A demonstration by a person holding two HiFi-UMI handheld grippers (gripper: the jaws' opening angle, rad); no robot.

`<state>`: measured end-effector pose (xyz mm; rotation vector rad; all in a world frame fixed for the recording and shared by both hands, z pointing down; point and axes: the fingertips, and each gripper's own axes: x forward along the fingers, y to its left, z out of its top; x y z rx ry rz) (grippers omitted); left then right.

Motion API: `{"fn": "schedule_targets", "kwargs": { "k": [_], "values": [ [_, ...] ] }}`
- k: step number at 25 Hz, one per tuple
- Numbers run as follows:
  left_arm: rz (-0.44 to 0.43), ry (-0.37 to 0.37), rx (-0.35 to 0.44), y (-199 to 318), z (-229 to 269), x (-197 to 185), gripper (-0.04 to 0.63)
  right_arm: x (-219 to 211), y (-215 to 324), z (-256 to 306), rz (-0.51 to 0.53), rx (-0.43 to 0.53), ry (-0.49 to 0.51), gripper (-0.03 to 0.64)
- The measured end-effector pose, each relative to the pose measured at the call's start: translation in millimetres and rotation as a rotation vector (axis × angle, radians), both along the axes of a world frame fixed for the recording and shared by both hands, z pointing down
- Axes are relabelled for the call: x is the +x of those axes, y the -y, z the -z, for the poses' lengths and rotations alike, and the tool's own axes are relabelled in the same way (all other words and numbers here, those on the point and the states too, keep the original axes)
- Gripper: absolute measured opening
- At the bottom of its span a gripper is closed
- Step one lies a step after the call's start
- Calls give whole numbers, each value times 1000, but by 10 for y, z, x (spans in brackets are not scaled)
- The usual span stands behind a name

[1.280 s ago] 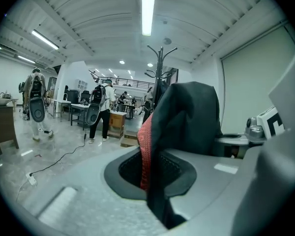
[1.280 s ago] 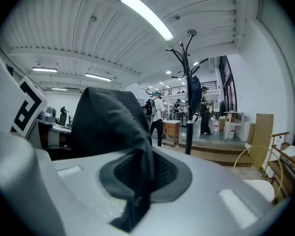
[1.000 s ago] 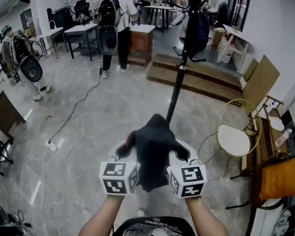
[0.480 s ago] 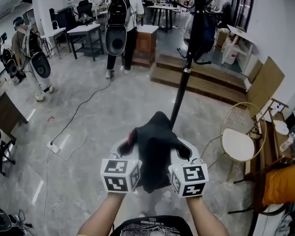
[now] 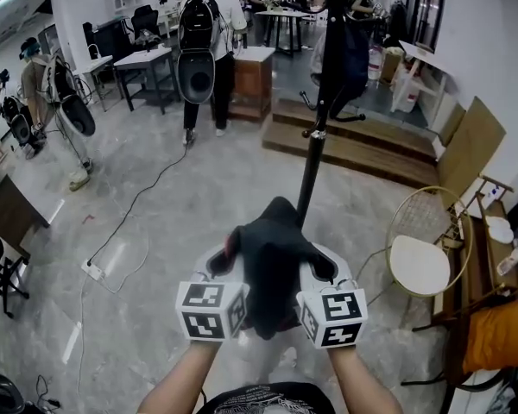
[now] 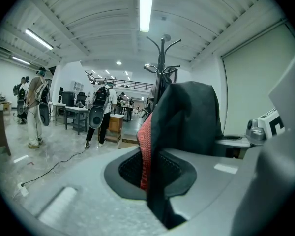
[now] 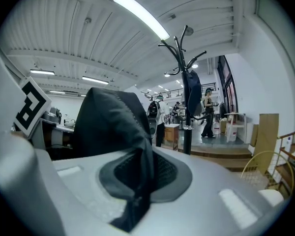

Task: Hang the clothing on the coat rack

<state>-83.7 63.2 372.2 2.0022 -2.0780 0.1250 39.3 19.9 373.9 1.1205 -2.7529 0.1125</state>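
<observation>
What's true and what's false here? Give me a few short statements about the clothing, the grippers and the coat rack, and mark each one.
1. The left gripper and the right gripper are both clamped on the dark garment. True.
2. The garment hangs on the coat rack. False: it is held up between the grippers, in front of the rack.
3. The rack's hooks are all bare. False: a dark item hangs there.
4. A round chair with a white seat stands right of the rack. True.
</observation>
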Motion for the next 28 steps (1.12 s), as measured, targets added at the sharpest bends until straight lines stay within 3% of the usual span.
{"fn": "schedule_targets", "kwargs": {
  "k": [15, 28],
  "values": [
    [-1, 37, -23, 1065, 31, 394, 25, 396, 1062, 14, 1, -11, 25, 23],
    [35, 57, -26, 1573, 76, 542, 25, 577, 1592, 31, 31, -16, 39, 23]
  ]
}}
